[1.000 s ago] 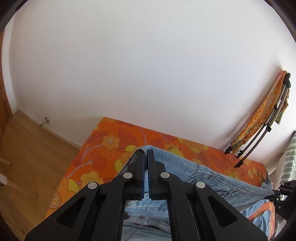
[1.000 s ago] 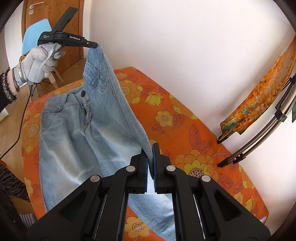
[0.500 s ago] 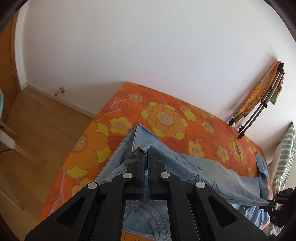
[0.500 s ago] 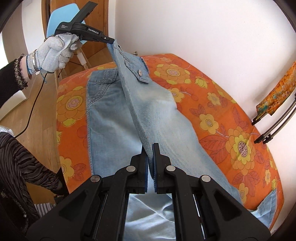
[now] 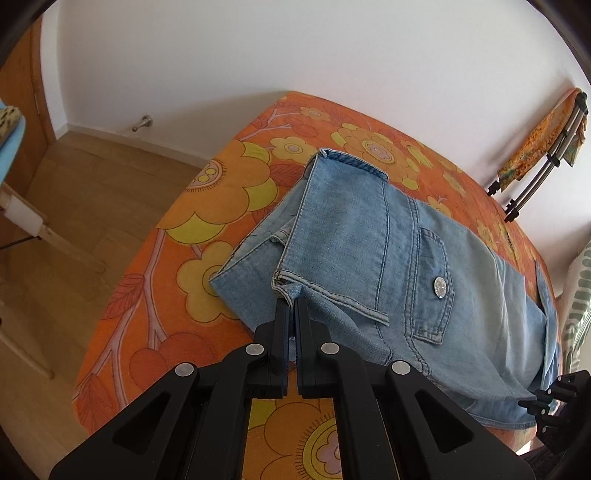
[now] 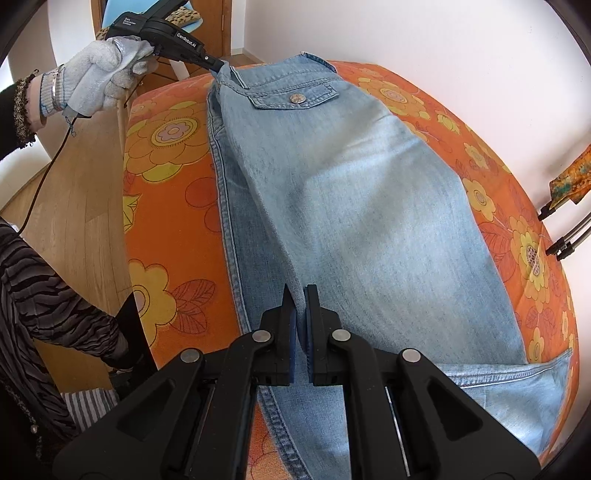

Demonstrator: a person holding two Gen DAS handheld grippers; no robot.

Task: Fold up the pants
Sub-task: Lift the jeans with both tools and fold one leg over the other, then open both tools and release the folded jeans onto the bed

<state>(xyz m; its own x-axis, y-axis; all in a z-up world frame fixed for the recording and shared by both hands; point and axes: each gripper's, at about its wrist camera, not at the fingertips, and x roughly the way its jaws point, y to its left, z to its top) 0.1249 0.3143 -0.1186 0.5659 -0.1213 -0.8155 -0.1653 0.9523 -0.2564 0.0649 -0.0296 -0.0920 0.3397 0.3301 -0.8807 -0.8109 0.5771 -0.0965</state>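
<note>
Light blue jeans lie lengthwise on an orange flowered bed cover, one half folded over the other, back pocket with a metal button facing up. My left gripper is shut on the waistband corner near the bed's edge. In the right wrist view the jeans stretch away from me, and my right gripper is shut on the folded edge of the leg. The left gripper shows there too, at the far end, held by a gloved hand and pinching the waistband.
Wooden floor runs along the left of the bed. A folded drying rack with an orange cloth leans on the white wall at the far right. A person's striped sleeve is near the bed's side, and a blue chair stands behind.
Both grippers have come down and across with the jeans. The lifted half has swung over and now lies flat on the other half on the bed.
</note>
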